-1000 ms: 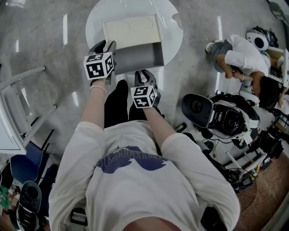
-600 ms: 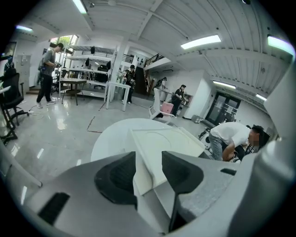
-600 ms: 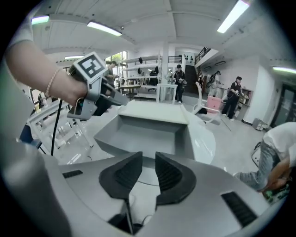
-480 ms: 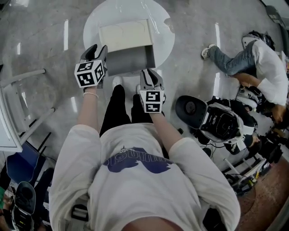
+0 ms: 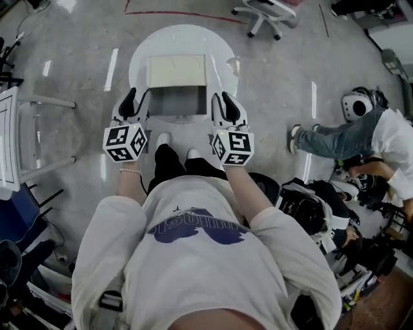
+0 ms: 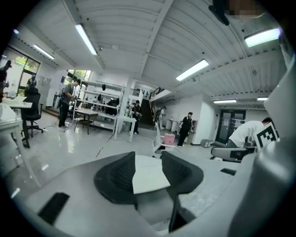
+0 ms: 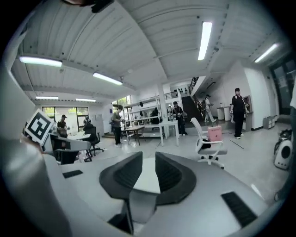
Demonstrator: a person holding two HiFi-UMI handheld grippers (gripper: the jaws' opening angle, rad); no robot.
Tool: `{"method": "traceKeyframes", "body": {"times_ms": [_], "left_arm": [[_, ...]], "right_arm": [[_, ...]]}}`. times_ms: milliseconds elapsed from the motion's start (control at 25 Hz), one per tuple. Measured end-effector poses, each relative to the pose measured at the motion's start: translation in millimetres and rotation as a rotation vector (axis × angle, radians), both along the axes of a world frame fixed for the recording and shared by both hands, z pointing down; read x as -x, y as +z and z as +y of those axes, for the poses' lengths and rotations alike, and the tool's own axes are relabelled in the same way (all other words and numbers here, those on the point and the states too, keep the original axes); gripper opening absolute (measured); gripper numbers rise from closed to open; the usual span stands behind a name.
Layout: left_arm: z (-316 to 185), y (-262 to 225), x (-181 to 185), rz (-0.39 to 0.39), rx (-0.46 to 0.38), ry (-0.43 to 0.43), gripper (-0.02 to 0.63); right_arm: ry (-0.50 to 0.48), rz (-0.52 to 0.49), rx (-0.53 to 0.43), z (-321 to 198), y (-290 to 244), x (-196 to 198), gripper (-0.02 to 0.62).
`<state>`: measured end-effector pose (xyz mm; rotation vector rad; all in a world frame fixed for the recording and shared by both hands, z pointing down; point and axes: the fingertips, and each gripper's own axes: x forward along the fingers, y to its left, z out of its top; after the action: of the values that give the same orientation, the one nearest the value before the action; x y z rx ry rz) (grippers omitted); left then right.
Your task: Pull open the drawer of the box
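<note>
A box with a cream top [image 5: 177,69] stands on a round white table [image 5: 143,48]. Its grey drawer [image 5: 177,100] is pulled out toward me. My left gripper [image 5: 132,98] hangs just left of the drawer and my right gripper [image 5: 224,102] just right of it, neither touching it. Both are open with nothing between the fingers. In the left gripper view the cream top [image 6: 147,177] shows through the left gripper's [image 6: 148,169] gap. In the right gripper view, the right gripper [image 7: 149,172] has a narrower gap, and the grey drawer [image 7: 138,206] lies below it.
A white office chair [image 5: 268,9] stands beyond the table. A person [image 5: 361,138] sits on the floor at the right, beside dark equipment [image 5: 310,206]. A white frame [image 5: 13,138] stands at the left. My own legs and shoes [image 5: 174,138] are under the table's near edge.
The right gripper has left the drawer's front and moved right and back; the left gripper has drawn back too. Both now flank the open drawer. The person on the right has shifted.
</note>
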<state>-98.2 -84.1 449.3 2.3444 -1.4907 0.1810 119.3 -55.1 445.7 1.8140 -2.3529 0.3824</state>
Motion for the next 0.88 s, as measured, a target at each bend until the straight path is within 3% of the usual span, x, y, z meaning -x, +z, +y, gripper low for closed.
{"method": "traceKeyframes", "body": {"times_ms": [160, 240, 440, 640, 880], "left_arm": [[31.3, -74.9, -2.4, 0.046, -0.191, -0.086, 0.167], [42.2, -112.6, -3.3, 0.046, -0.292, -0.116, 0.104], [66.8, -185.3, -11.2, -0.070, -0.482, -0.101, 0.023], [68.4, -231.7, -4.5, -0.105, -0.569, -0.084, 0.008], [61.7, -241.5, 0.1, -0.077, -0.588, -0.059, 0.008]], "right_arm": [[-0.039, -0.055, -0.156, -2.9, -73.5, -6.9, 0.078], [-0.050, -0.063, -0.247, -5.2, -112.5, -8.9, 0.070], [-0.060, 0.006, -0.412, 1.2, -182.0, -6.1, 0.057], [-0.023, 0.057, -0.445, 7.5, -214.4, -0.3, 0.023], [-0.009, 0.123, -0.499, 17.7, -231.3, 13.0, -0.003]]}}
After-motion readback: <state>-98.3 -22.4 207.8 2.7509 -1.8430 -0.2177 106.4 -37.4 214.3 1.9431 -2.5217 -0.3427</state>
